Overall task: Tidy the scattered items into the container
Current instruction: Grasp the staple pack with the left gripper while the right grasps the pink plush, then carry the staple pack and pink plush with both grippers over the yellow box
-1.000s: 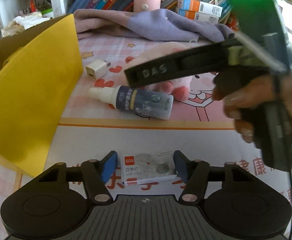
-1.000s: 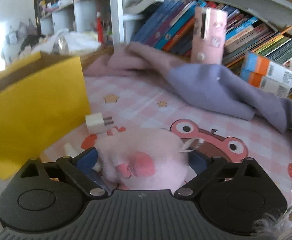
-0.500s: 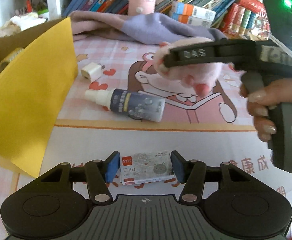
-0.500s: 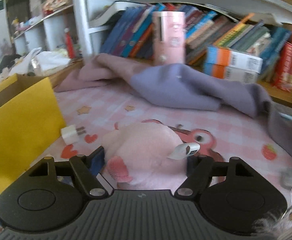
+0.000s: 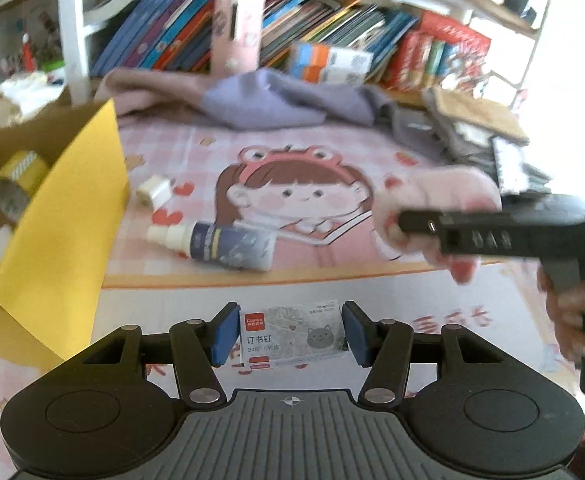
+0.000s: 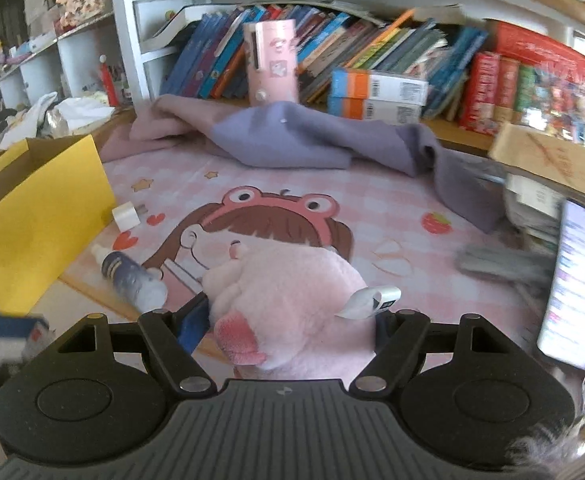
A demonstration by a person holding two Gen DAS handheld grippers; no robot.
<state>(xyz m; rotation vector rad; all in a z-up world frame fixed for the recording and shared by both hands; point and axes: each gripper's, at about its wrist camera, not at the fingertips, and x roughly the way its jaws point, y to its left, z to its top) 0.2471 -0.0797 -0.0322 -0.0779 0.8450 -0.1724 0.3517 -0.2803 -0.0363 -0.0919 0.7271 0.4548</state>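
My left gripper (image 5: 290, 334) is shut on a small box of staples (image 5: 292, 338), its blue pads pressing both short sides above the white board. My right gripper (image 6: 288, 320) is shut on a pink plush toy (image 6: 288, 292), which bulges out between its fingers. In the left wrist view that plush (image 5: 432, 196) hangs at the right, above the mat, held by a person's hand. The yellow cardboard box (image 5: 64, 208) stands open at the left with a tape roll (image 5: 16, 184) inside. A spray bottle (image 5: 220, 242) and a white charger plug (image 5: 154, 192) lie on the pink mat beside it.
A purple cloth (image 6: 312, 140) is heaped at the back of the mat, before a shelf of books (image 6: 372, 52) and a pink canister (image 6: 270, 66). Stacked notebooks (image 5: 476, 128) and a phone (image 6: 572, 280) crowd the right side.
The right gripper closed on the plush toy, lifted it off the mat and carried it to the right. The left gripper rose with the staples box, so the yellow box's inside now shows.
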